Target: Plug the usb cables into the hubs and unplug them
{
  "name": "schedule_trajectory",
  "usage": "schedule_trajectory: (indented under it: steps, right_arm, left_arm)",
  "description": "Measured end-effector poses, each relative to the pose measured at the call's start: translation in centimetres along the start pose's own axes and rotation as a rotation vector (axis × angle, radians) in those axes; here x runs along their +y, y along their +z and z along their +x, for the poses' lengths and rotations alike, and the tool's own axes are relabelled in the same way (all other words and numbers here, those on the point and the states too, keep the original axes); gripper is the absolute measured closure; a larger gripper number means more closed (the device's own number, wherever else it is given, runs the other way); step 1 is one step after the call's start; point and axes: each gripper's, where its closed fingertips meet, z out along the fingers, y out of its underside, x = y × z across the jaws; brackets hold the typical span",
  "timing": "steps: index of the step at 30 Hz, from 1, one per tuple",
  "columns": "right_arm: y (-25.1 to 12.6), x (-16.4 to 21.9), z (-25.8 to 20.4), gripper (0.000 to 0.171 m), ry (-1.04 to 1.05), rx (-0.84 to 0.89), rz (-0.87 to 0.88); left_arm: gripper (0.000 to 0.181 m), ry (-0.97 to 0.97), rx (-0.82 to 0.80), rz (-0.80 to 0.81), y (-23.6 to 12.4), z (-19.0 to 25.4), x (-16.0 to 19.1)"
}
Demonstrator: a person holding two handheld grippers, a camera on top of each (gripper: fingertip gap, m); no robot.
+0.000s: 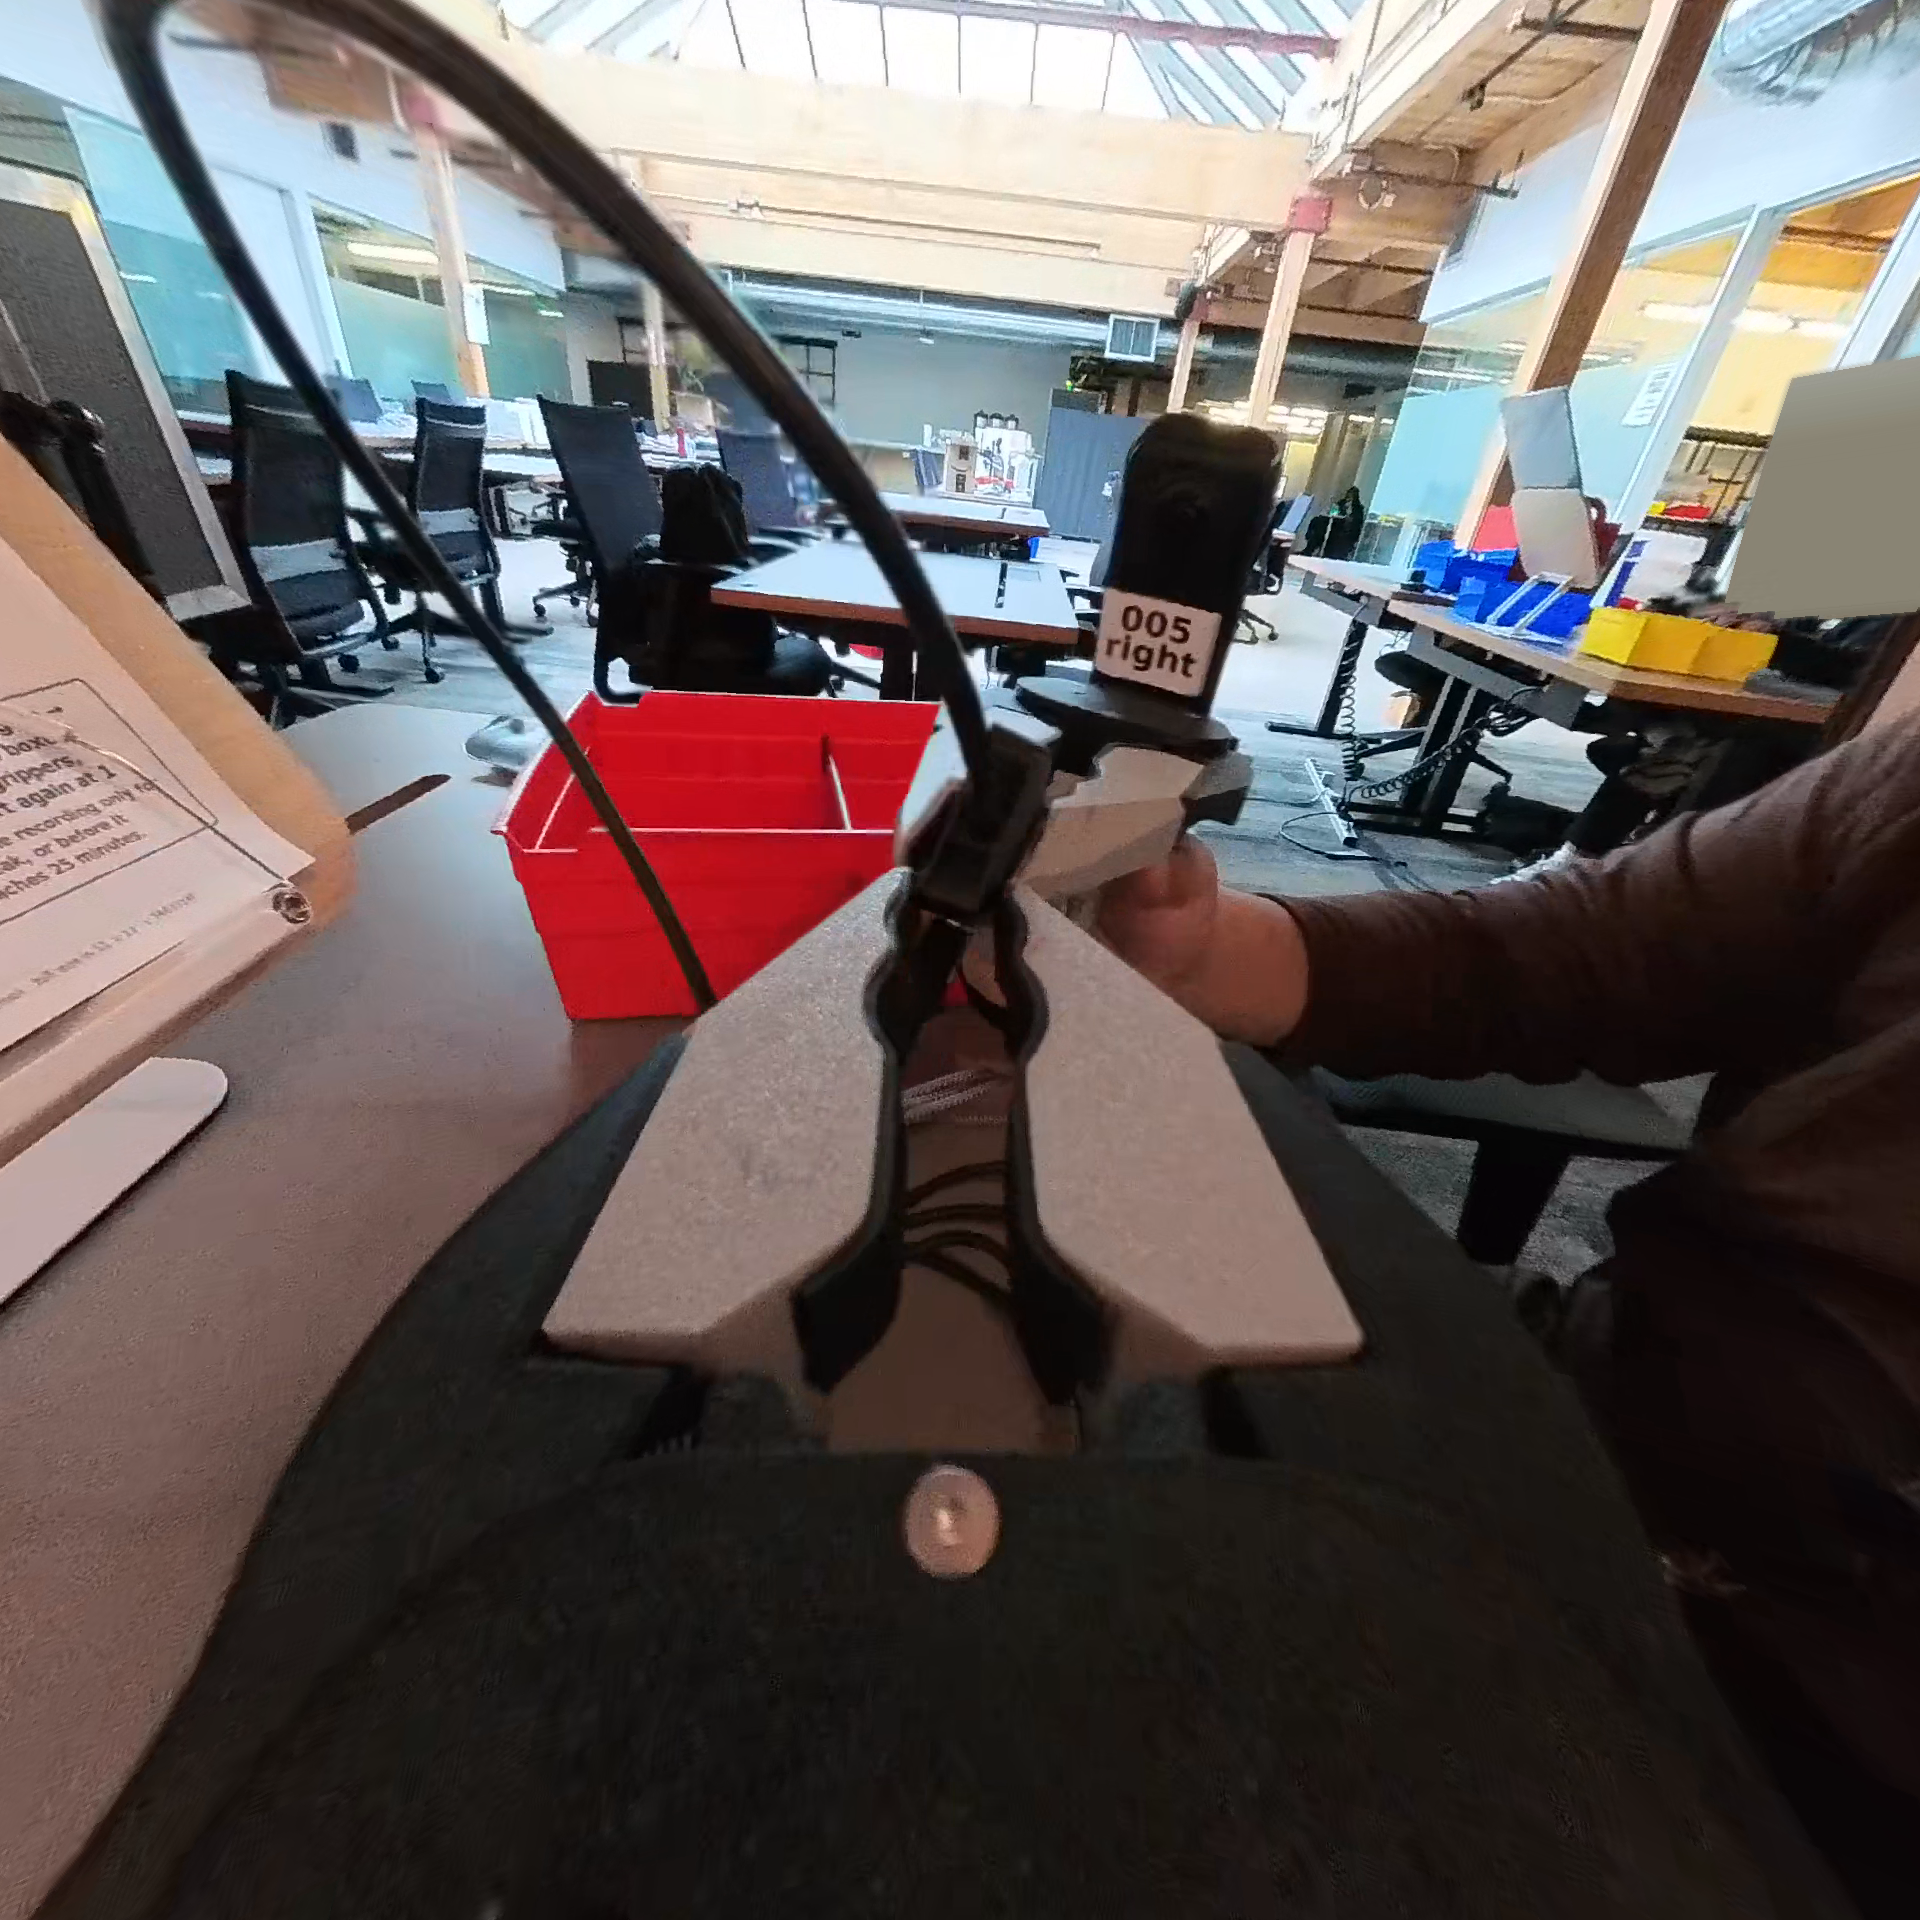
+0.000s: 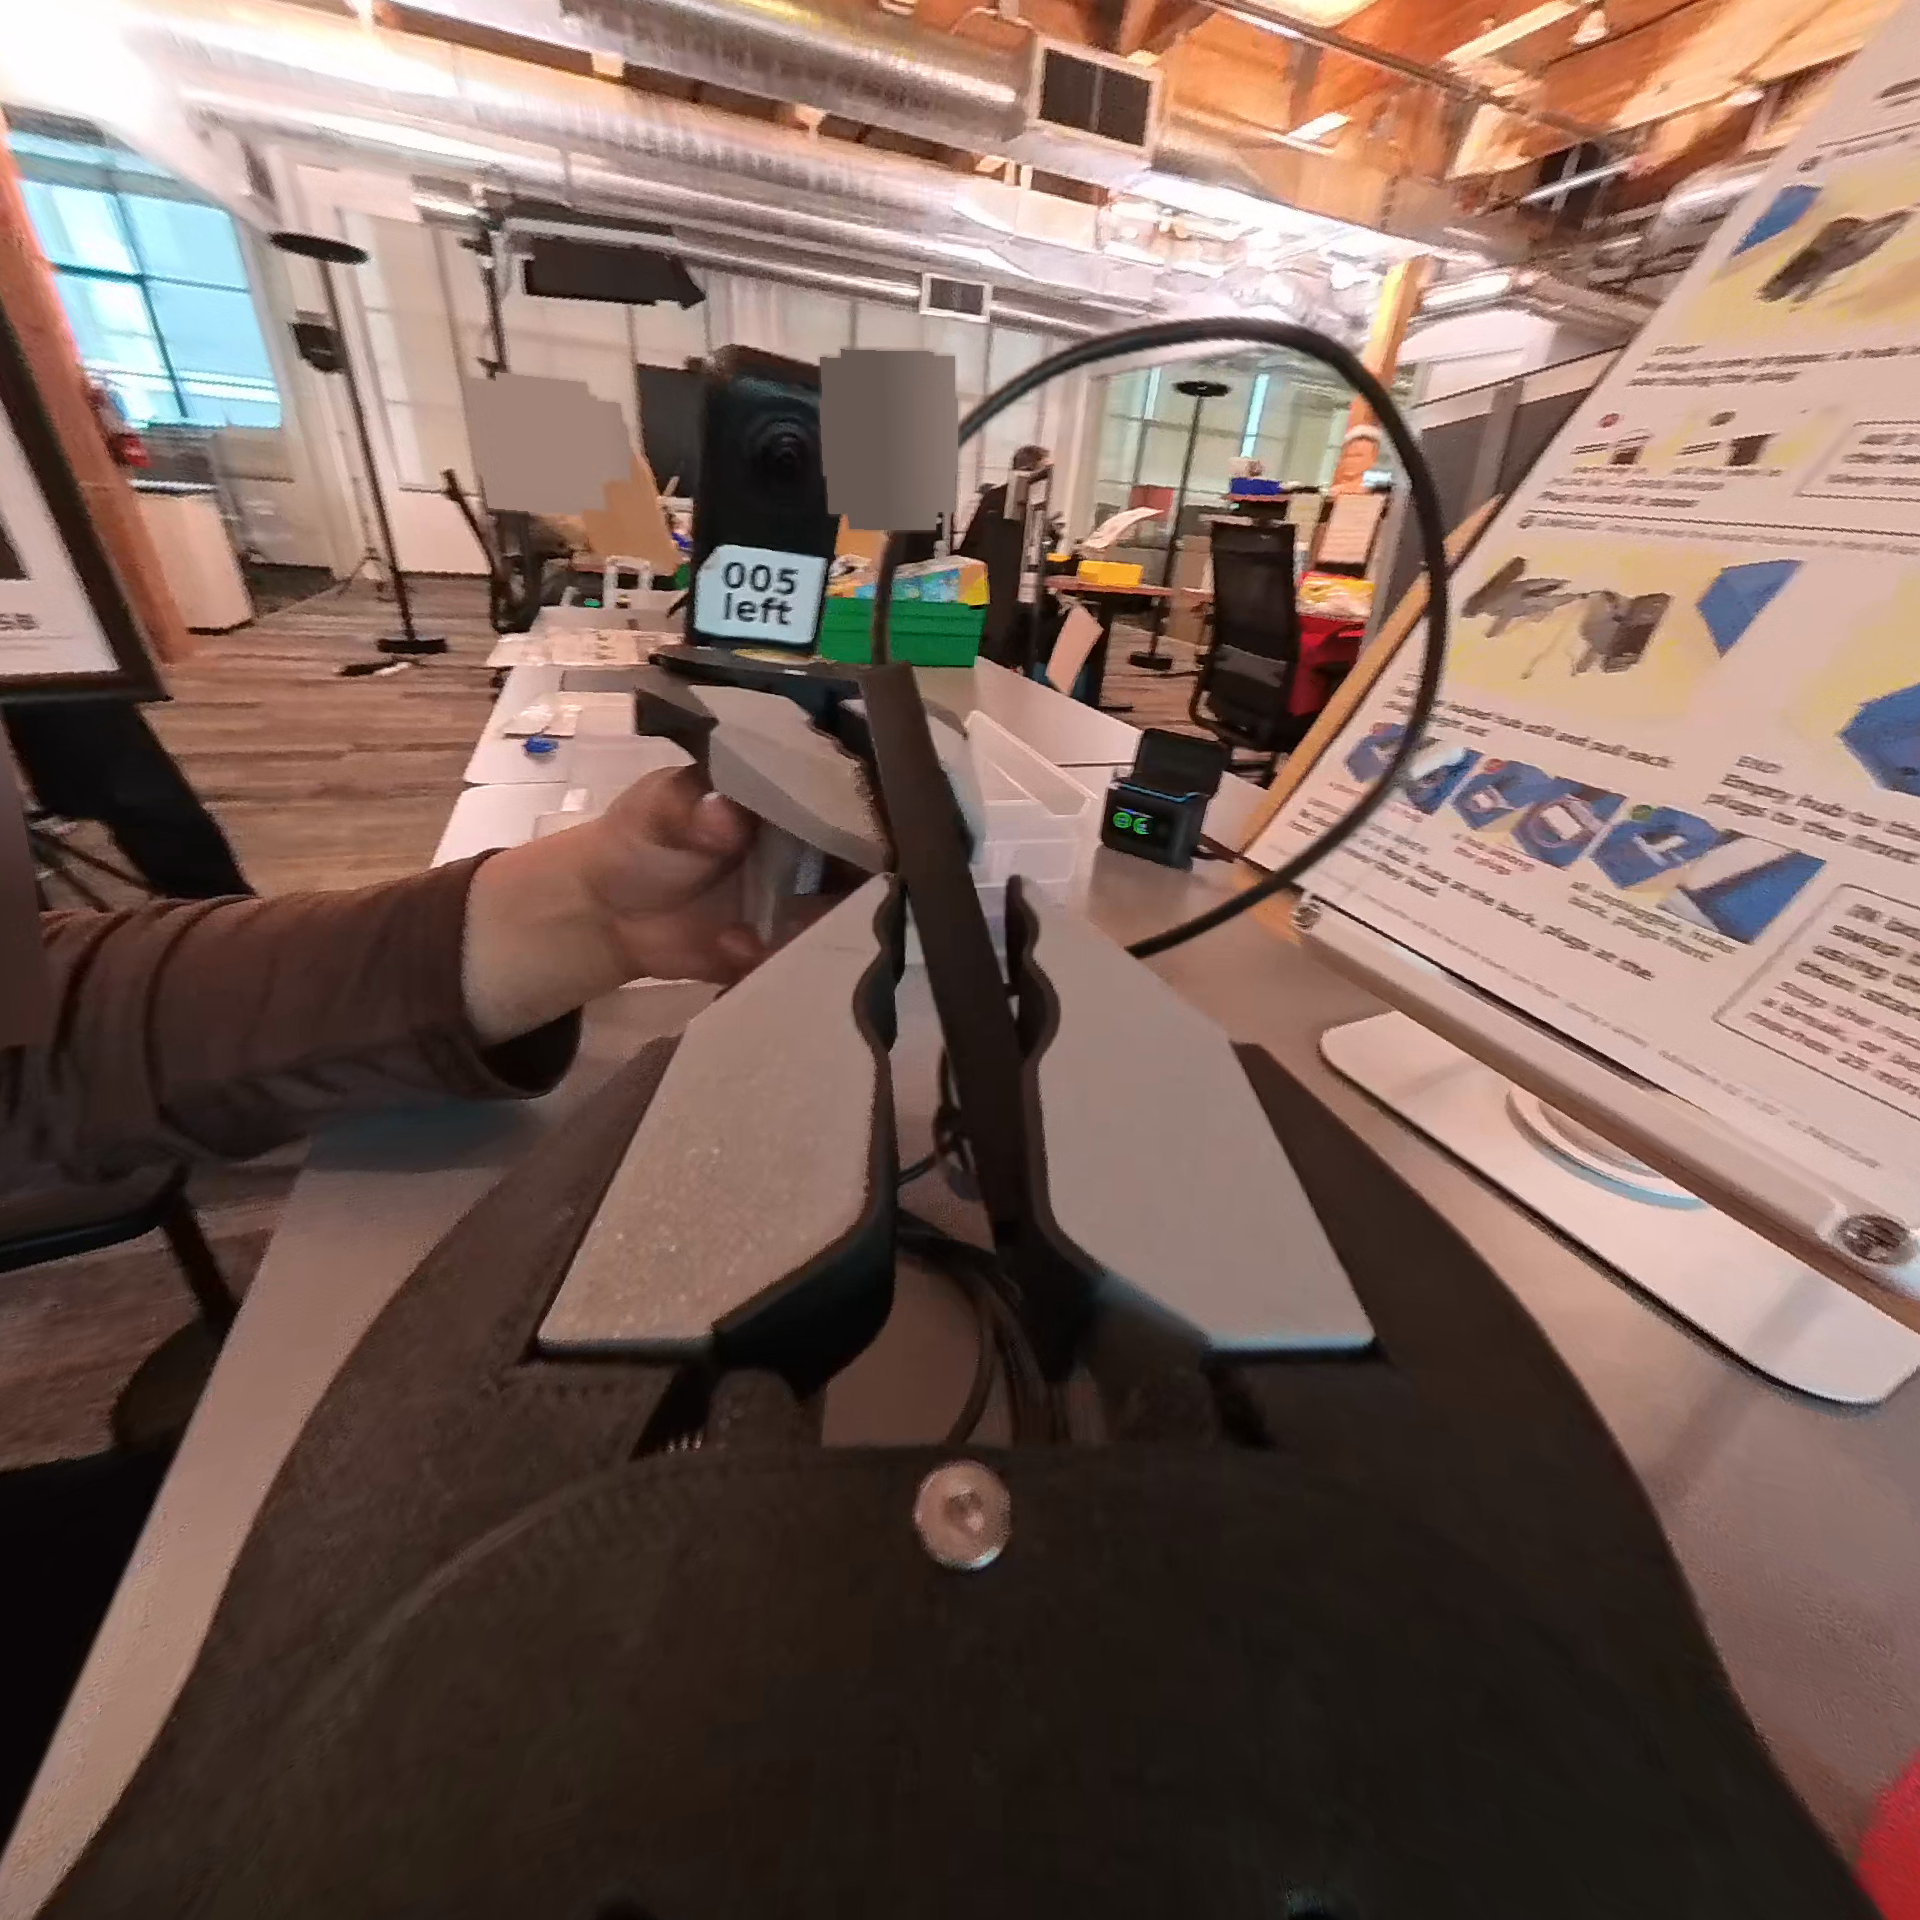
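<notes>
- The hub (image 2: pixel 940 894), a long black bar, runs lengthwise between the two grippers, which face each other tip to tip above the table (image 1: pixel 312 1143)
- Seen from the right wrist, its long axis climbs from deep between the right gripper (image 2: pixel 954 914) fingers, tilting up and left to the left gripper (image 1: pixel 958 914)
- Left fingers: nearly together, with the far end of the hub between their tips; they look to be pinching it
- Right fingers (image 2: pixel 1143 1143): narrowly spread; the hub leans on one pad and a sliver of light shows on its other side, so I cannot tell whether they clamp it
- The cable (image 2: pixel 1425 582) leaves the hub's upper end, by the left fingertips, arcs in a wide loop and drops out of sight behind the fingers
- I cannot make out whether a plug is seated or which port it meets
- My guess is that any pull or push should follow the hub's axis, straight along the line between the fingertips, one gripper bracing and the other moving
- The stiff loop may twist the hub sideways in a loose grip
- A red bin (image 1: pixel 727 904) stands on the table just beyond, clear of the hub
</notes>
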Motion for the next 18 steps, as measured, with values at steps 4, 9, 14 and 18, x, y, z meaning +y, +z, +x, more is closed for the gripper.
schedule_trajectory:
  steps: [4, 9, 14, 18]
  right_arm:
    - [-0.3, 0.7, 1.2, 0.151, 0.010, 0.053, -0.017]
    - [-0.8, 0.3, 2.1, 0.145, 0.043, 0.100, 0.018]
    - [-1.3, -0.1, 2.4, 0.148, 0.059, 0.115, 0.044]
    - [-1.2, -0.2, 2.1, 0.147, 0.072, 0.094, 0.045]
  left_arm:
    - [0.169, -0.008, -0.037, 0.009, -0.1, -1.0, 0.3]
    - [0.170, -0.026, -0.045, 0.063, -0.5, -1.5, -0.4]
    - [0.171, -0.073, -0.025, 0.203, -2.0, -1.8, -2.2]
    - [0.171, -0.117, 0.042, 0.266, -2.5, -1.5, -2.7]
